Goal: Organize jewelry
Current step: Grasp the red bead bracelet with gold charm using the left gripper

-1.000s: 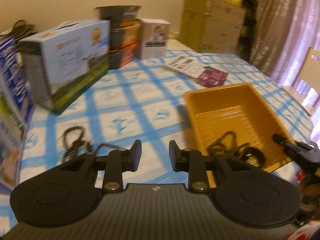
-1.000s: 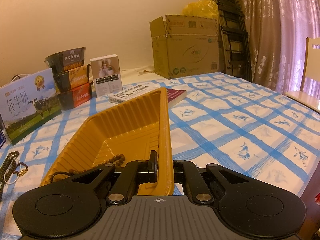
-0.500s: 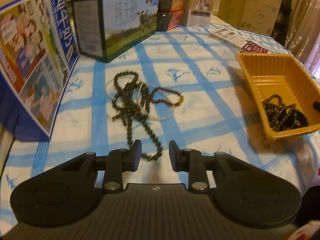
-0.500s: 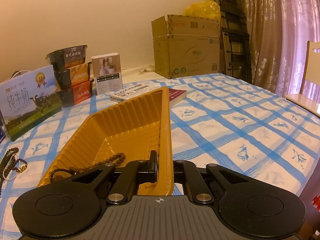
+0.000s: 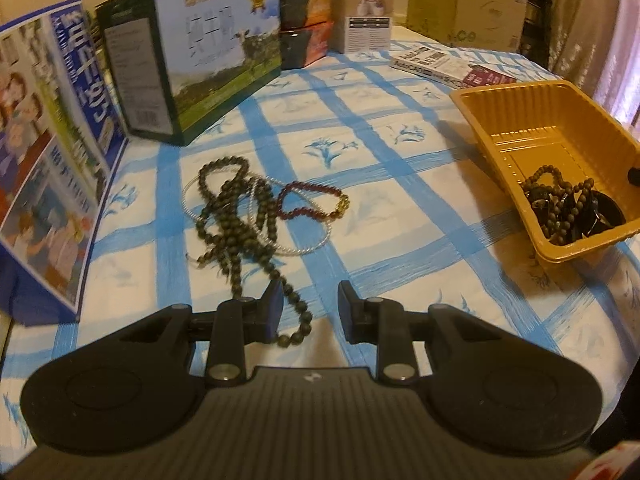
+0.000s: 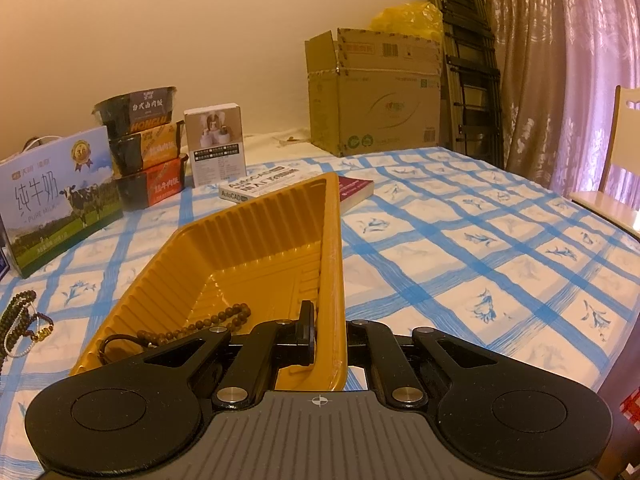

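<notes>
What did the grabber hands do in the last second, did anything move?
The left gripper swung away from the yellow tray toward the pile of bead necklaces and came down close; its open jaws now straddle the end of the dark bead strand, nothing grasped yet. The right gripper stayed clamped on the tray's wall. Tray, beads inside it and boxes did not move.

Black two-finger left gripper [image 5: 310, 307], jaws apart, poised low over a blue-checked white tablecloth [image 5: 400, 216], nearest loop of a dark olive wooden bead strand [image 5: 240, 224] between its fingers. Tangled alongside: a clear twisted bangle [image 5: 304, 248], a maroon bead bracelet [image 5: 312, 200]. Right, an orange ribbed plastic tray [image 5: 500, 136] holding dark beads [image 5: 560, 204].
</notes>
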`<state>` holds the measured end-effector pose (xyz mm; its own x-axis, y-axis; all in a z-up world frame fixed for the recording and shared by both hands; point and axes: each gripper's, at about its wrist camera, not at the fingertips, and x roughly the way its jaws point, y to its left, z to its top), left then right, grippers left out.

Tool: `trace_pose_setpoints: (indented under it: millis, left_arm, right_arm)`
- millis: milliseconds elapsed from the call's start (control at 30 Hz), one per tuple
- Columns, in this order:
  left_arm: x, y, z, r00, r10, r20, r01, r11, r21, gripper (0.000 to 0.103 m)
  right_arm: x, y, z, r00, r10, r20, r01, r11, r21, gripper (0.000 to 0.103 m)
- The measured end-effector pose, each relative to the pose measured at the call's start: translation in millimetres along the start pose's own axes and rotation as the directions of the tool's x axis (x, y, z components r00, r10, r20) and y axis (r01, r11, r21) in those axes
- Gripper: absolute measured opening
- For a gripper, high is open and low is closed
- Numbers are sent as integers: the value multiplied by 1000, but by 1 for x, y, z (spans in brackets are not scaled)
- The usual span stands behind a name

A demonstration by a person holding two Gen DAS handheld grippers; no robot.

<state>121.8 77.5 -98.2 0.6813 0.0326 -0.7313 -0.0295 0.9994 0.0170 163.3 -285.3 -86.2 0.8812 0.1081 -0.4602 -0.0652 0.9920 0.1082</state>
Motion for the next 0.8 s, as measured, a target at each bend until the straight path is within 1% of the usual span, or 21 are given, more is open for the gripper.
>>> trace_pose_setpoints:
  millis: [233, 467, 700, 767, 800]
  left_arm:
    - [16, -12, 11, 1000, -18, 26, 16, 997, 74, 26]
    - [46, -27, 29, 998, -35, 58, 22, 978, 208, 26]
    - [76, -31, 45, 998, -38, 56, 22, 964, 263, 26]
    - [83, -33, 47, 998, -36, 48, 21, 960, 279, 25]
    - [86, -34, 47, 998, -35, 46, 20, 958, 286, 22]
  right_arm:
    - [0, 2, 0, 1000, -1, 0, 1, 1000, -1, 6]
    - [0, 3, 0, 1000, -1, 0, 1, 1000, -2, 6]
    - [1, 4, 0, 1000, -2, -1, 2, 1000, -3, 6]
    - [1, 4, -1, 1000, -2, -1, 2, 1000, -2, 6]
    - [1, 4, -1, 1000, -2, -1, 2, 1000, -3, 6]
